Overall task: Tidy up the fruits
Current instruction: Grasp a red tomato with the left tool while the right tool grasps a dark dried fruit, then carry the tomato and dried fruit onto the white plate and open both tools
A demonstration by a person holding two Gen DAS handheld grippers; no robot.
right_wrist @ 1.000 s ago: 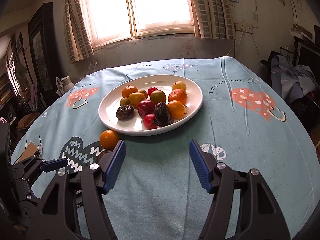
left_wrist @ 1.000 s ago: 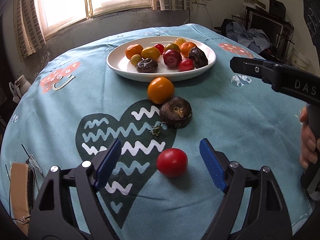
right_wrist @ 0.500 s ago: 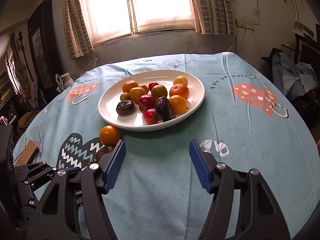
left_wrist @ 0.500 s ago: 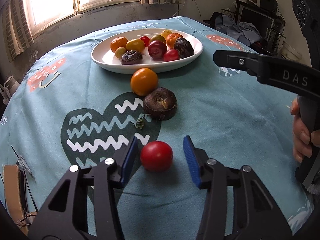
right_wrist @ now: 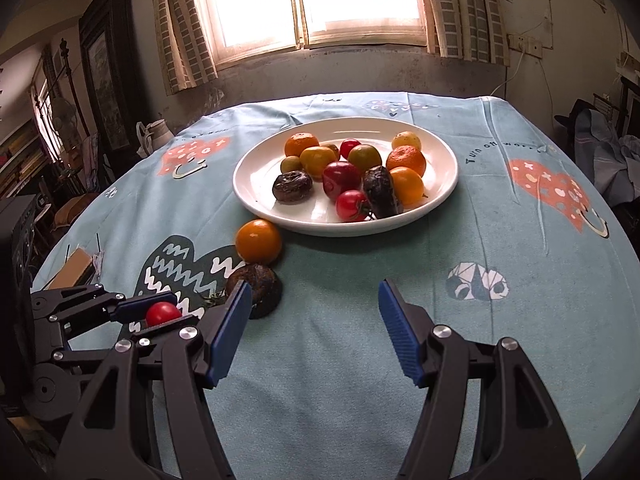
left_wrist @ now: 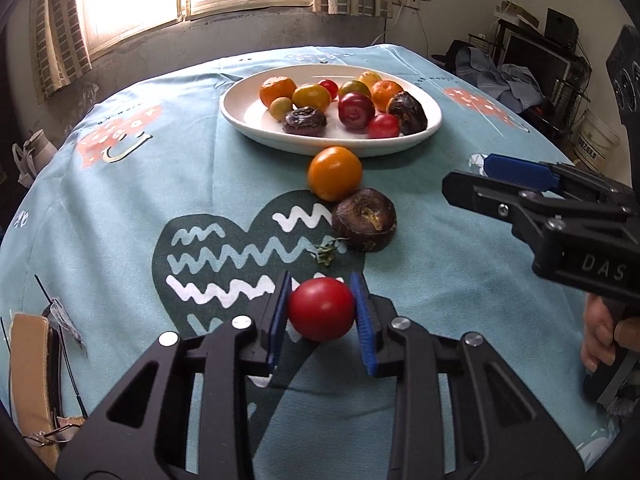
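My left gripper (left_wrist: pixel 320 308) is shut on a red tomato (left_wrist: pixel 321 308), low over the teal tablecloth; it also shows in the right wrist view (right_wrist: pixel 162 313). An orange fruit (left_wrist: pixel 335 173) and a dark wrinkled fruit (left_wrist: pixel 365 224) lie on the cloth between the tomato and the white plate (left_wrist: pixel 240 114). The plate holds several fruits: oranges, red tomatoes, dark fruits. My right gripper (right_wrist: pixel 314 310) is open and empty above the cloth, in front of the plate (right_wrist: pixel 446 196); its blue pad shows at the right of the left wrist view (left_wrist: pixel 520 170).
A small green stem scrap (left_wrist: pixel 326 252) lies beside the dark fruit. A brown flat object (left_wrist: pixel 30 364) sits at the table's left edge. A window and curtains stand behind the table; clutter and shelves at the right.
My left gripper has moved forward around the red tomato and closed on it. The right gripper has drifted slightly toward the plate and stays open.
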